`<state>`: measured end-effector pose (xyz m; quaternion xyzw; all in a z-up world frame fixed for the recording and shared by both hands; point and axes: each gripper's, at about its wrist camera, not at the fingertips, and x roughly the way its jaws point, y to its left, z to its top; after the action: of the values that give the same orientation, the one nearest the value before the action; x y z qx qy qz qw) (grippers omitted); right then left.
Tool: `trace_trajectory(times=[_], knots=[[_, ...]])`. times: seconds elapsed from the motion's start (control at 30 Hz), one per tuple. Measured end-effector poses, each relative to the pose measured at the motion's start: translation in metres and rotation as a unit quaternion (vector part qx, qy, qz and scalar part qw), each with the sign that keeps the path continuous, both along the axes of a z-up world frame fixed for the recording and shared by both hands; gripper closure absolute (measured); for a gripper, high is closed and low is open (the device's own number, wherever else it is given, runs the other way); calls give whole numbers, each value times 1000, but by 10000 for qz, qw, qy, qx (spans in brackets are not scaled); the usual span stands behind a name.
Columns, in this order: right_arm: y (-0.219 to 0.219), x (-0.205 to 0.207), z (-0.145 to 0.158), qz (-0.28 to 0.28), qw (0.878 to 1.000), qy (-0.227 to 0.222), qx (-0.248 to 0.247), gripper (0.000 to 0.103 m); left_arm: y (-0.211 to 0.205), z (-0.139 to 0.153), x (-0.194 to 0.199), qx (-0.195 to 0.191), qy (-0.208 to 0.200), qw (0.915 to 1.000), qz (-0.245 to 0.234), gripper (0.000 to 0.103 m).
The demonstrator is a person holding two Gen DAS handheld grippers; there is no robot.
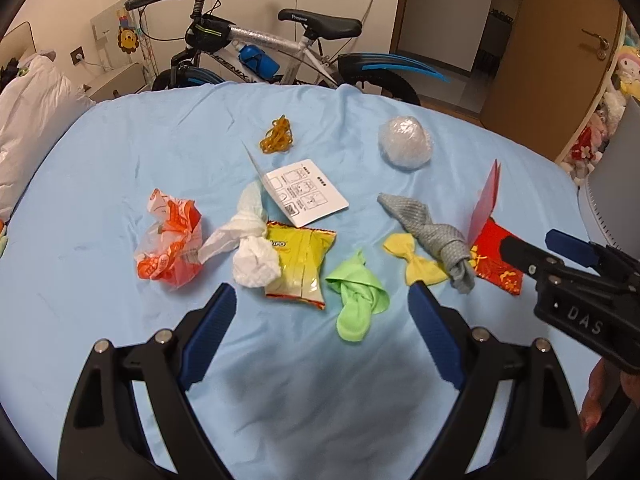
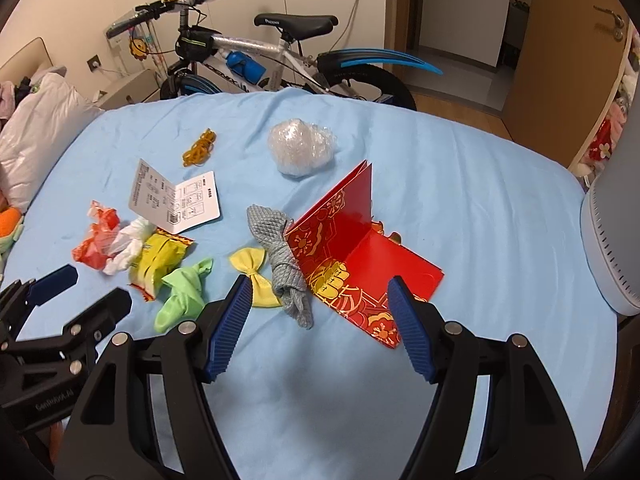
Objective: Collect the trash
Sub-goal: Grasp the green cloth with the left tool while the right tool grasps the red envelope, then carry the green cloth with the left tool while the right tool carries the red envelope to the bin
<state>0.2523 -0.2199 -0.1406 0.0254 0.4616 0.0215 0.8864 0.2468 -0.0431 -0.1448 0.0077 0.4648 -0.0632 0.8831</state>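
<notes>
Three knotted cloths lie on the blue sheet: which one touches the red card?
The grey waffle-weave cloth: its side lies against the standing red card. The green cloth and the yellow bow-shaped cloth lie apart from the card, further left.

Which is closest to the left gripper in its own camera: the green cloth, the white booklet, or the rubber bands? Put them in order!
From the left gripper:
1. Green cloth, just ahead, slightly right.
2. White booklet, mid-bed.
3. Rubber bands, far side.

sheet: matt blue cloth | snack packet: glossy plastic | leaflet: smooth paper
</notes>
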Motion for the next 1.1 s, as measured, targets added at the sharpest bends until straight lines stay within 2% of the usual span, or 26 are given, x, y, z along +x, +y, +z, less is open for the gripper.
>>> trace_trajectory(times=[0.2, 0.5, 0.57, 0.7, 0.73, 0.8, 0.87, 0.93, 1.1], knots=[[4, 18, -16, -118, 9999, 45, -22, 36, 2, -18, 9, -190, 184, 9997, 4, 15], [3, 39, -34, -168, 9997, 147, -111, 37, -20, -43, 17, -47, 329, 9992, -230, 16], [0, 41, -38, -195, 9996, 179, -102, 42, -24, -49, 19, -24, 351, 9990, -263, 18], [-7, 47, -47, -236, 9993, 289, -41, 52, -32, -64, 23, 120, 501, 9981, -351, 44], [-7, 47, -48, -218, 9993, 302, -18, 58, -32, -68, 24, 119, 558, 9977, -356, 51], [-7, 47, -50, -162, 9994, 312, -28, 66, -32, -75, 26, 86, 667, 9970, -379, 60], [-5, 48, -50, -96, 9995, 311, -45, 81, -33, -76, 25, 95, 631, 9972, -400, 63], [-3, 49, -51, -50, 9995, 312, -70, 85, -33, -75, 25, 43, 588, 9973, -440, 77], [-3, 46, -48, -15, 9997, 255, -48, 91, -31, -73, 25, -147, 563, 9972, -467, 84]])
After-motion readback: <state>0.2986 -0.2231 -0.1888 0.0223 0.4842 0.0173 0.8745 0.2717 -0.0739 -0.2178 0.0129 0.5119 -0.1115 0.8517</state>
